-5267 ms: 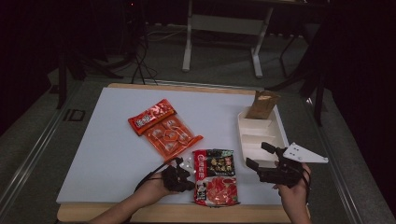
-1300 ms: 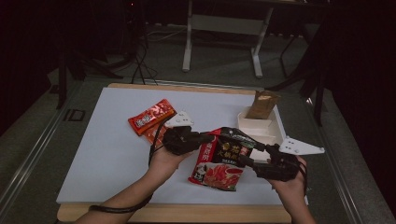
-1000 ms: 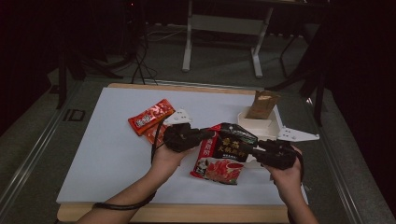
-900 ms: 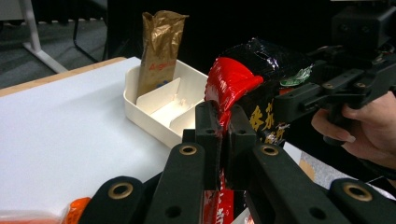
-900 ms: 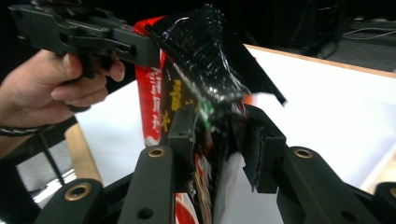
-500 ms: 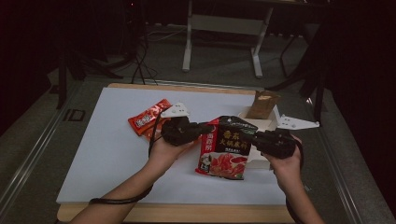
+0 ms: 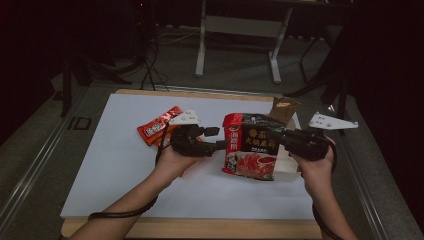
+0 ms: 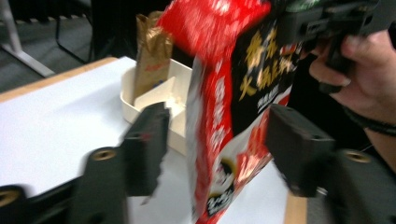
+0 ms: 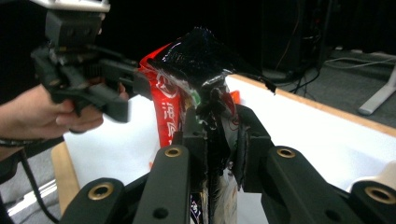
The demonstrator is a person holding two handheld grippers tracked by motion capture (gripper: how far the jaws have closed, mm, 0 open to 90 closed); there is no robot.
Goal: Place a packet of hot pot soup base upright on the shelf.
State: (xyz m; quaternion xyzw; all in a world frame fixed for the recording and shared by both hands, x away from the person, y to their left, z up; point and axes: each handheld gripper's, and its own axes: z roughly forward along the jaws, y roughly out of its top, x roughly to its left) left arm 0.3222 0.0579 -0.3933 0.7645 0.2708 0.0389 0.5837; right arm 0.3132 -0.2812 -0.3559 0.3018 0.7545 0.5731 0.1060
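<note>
**Right gripper holds the packet up; left gripper has let go**

The right gripper (image 7: 280,136) sits right of centre in the high view, its jaws clamped on the right edge of the red and black packet (image 7: 250,146). In the right gripper view the two black jaws (image 9: 217,135) pinch the crumpled edge of the packet (image 9: 196,60) between them, and the packet stands upright in front of the camera. The right hand (image 7: 312,162) wraps the gripper body from below, with the grey plate (image 7: 332,121) above it.

The left gripper (image 7: 217,139) is just left of the packet in the middle of the high view. Its jaws have just been opening — in the left gripper view they stand apart on either side of the packet (image 8: 233,93), with clear gaps between pads and wrapper, so nothing is pressed. The left hand (image 7: 175,155) holds it from below.

The packet hangs upright between the two grippers, lifted off the white tabletop (image 7: 100,170), its top edge level with the grippers and its lower edge free above the surface.

Behind the packet, at the right of the tabletop, lies a cream tray (image 8: 140,100) with a brown pouch (image 8: 152,51) standing in its far compartment — the pouch top also shows in the high view (image 7: 285,107). Left of the left gripper, an orange-red packet (image 7: 157,127) lies flat on the tabletop, partly under the hand.
</note>
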